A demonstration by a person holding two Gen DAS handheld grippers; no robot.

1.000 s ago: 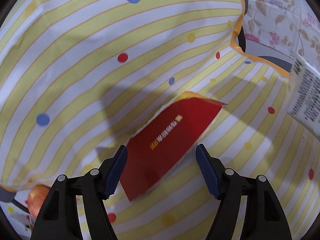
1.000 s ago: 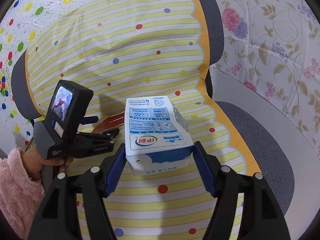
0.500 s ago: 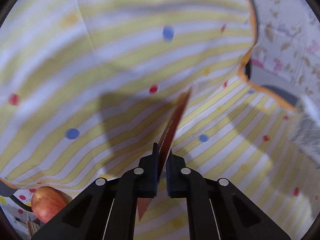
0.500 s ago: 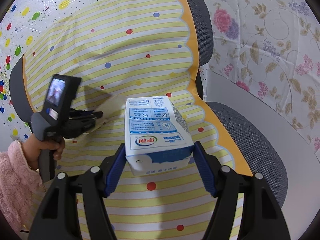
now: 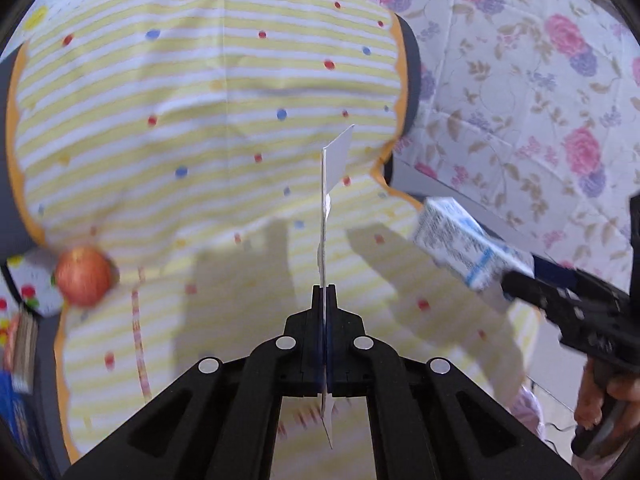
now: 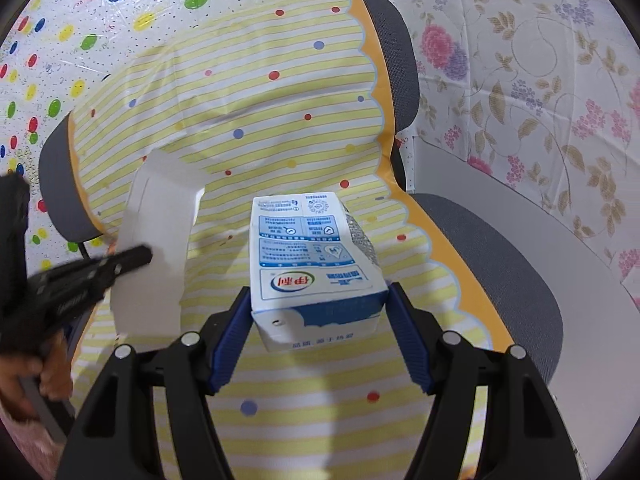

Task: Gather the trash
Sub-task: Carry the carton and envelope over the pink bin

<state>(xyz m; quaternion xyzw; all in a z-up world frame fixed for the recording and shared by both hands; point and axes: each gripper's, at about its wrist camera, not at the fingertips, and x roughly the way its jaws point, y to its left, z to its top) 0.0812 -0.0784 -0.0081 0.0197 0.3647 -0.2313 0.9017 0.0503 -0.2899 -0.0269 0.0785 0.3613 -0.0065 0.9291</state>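
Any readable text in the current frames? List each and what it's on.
"伊利": logo on the milk carton held in the right tongs, seen upside down.
Other print on the carton, panels and bottom line: too small to read.
Writing on the side of the left tongs: blurred.
Flat card in the left tongs: seen edge-on or from its blank side, no text showing.

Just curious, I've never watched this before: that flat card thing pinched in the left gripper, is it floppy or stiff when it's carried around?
Probably fairly stiff: the flat card stands straight up from the left gripper without drooping. It looks thin, so likely light. Pinched only near one end, it might swing or slip if moved fast.
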